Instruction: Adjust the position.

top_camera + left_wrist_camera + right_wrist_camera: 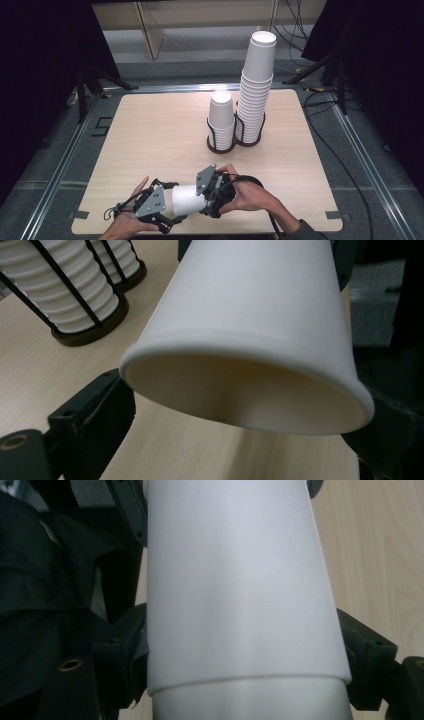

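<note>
Paper cup (pixel 186 199), white, lies on its side above the near edge of the table (pixel 150 135), spanning the gap between both grippers; in the right gripper view a second wall edge shows low on the cup (pixel 240 605), suggesting one cup nested in another. Right gripper (pixel 209 194) has a jaw at each flank of the cup, closed against its wall. Left gripper (pixel 167 212) sits at the cup's rim (pixel 245 385); its jaws stand part-way open and whether the pads press on the rim cannot be told. Beyond, mid-table, two black wire holders stand touching; a short cup stack (pixel 221 120) beside a tall cup stack (pixel 256 85).
</note>
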`<act>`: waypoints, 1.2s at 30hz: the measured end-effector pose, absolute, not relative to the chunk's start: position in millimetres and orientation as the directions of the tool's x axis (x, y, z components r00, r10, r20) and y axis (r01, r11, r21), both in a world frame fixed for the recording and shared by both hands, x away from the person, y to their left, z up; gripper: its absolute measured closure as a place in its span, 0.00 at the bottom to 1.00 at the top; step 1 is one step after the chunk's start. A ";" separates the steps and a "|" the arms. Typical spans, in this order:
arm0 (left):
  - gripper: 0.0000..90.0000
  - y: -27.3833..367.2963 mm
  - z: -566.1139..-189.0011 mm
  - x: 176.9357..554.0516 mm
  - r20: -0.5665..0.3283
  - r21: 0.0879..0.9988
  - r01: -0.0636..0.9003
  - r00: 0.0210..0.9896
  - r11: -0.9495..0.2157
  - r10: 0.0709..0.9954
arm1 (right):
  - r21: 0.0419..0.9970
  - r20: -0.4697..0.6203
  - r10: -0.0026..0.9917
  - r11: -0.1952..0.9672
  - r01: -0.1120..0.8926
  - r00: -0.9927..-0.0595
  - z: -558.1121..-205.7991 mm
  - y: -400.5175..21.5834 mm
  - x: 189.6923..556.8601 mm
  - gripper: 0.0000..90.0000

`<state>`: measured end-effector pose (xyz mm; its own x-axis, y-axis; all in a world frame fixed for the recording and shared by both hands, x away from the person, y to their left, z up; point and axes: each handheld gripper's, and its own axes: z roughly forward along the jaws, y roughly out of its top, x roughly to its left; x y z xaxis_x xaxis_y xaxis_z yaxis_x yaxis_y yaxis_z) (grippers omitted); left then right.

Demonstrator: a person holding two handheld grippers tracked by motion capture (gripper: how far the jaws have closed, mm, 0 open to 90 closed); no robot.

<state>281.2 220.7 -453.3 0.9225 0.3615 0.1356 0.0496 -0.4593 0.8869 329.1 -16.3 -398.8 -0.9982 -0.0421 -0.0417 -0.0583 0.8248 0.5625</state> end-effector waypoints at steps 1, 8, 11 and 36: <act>0.06 222.1 -452.5 281.6 0.114 0.902 0.057 0.925 -0.429 0.363 | 0.583 -0.023 -0.045 0.811 -0.050 -0.999 -397.0 -19.7 331.9 0.26; 0.05 225.3 -447.8 281.0 0.065 0.954 0.054 0.924 -0.296 0.376 | 0.664 0.031 -0.035 0.747 -0.006 -0.999 -389.9 -31.5 338.4 0.26; 0.04 227.1 -445.5 279.6 0.078 0.955 0.038 0.924 -0.294 0.373 | 0.680 0.024 -0.055 0.733 -0.024 -0.998 -389.3 -32.1 339.8 0.26; 0.10 225.1 -440.8 276.5 0.109 0.947 0.011 0.929 -0.320 0.354 | 0.649 -0.029 -0.052 0.759 -0.058 -0.998 -390.6 -27.8 335.4 0.20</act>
